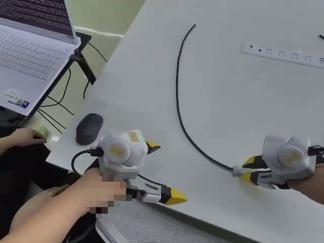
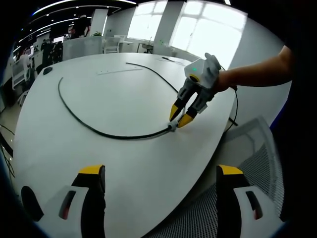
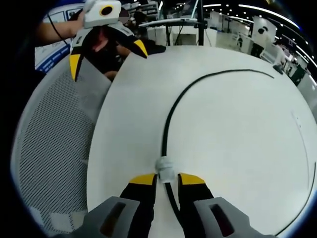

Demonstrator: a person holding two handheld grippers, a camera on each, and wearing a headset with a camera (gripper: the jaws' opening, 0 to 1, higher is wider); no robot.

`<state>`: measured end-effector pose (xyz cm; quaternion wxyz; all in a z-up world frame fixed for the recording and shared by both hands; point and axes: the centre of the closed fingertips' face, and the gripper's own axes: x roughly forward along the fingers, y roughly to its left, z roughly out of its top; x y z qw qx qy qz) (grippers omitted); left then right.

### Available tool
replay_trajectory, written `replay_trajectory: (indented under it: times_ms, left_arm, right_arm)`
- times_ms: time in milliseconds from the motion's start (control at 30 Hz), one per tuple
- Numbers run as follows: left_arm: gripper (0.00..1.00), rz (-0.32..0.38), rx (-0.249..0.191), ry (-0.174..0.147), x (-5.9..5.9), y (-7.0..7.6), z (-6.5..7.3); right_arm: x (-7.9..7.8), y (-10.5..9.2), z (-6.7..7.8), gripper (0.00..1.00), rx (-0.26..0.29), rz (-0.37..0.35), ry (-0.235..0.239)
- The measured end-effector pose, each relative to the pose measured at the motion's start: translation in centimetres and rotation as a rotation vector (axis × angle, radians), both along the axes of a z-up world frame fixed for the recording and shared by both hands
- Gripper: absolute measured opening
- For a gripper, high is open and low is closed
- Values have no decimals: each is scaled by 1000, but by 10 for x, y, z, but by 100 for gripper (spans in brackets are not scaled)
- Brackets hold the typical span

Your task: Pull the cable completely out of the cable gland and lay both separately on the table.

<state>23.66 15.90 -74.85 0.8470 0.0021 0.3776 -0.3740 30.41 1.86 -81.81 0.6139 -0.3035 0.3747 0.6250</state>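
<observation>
A long black cable [image 1: 178, 101] curves across the white table [image 1: 243, 101] and ends in a small white cable gland [image 1: 237, 171]. My right gripper [image 1: 246, 170] is shut on the gland at the table's near edge. In the right gripper view the gland [image 3: 166, 168] sits between the yellow tips of my right gripper [image 3: 167, 179], and the cable [image 3: 171, 114] runs away from it. My left gripper [image 1: 164, 172] hangs open off the table's near-left edge, holding nothing. In the left gripper view my left gripper [image 2: 161, 173] stands wide apart, facing the right gripper [image 2: 179, 117] and the gland [image 2: 172, 126].
A black mouse [image 1: 89, 128] lies near the table's left edge. A laptop [image 1: 30, 45] stands beyond it at the far left. A white power strip [image 1: 283, 53] lies at the back right. A mesh chair [image 1: 147, 225] is under the near edge.
</observation>
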Motion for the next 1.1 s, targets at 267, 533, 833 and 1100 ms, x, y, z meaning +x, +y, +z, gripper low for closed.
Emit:
replay_trajectory:
  times_ms: [267, 533, 833, 1100]
  left_arm:
    - [91, -9, -3, 6, -1, 1, 1]
    - [91, -18, -16, -2, 2, -8, 6]
    - [91, -33, -38, -47, 14, -19, 24]
    - [89, -62, -68, -73, 20, -45, 41]
  right_arm:
    - [0, 0, -2, 9, -13, 10, 8]
    - [-3, 1, 4, 7, -4, 8, 0]
    - [-13, 9, 38, 7, 17, 12, 6]
    - [-25, 18, 73, 7, 69, 44, -7]
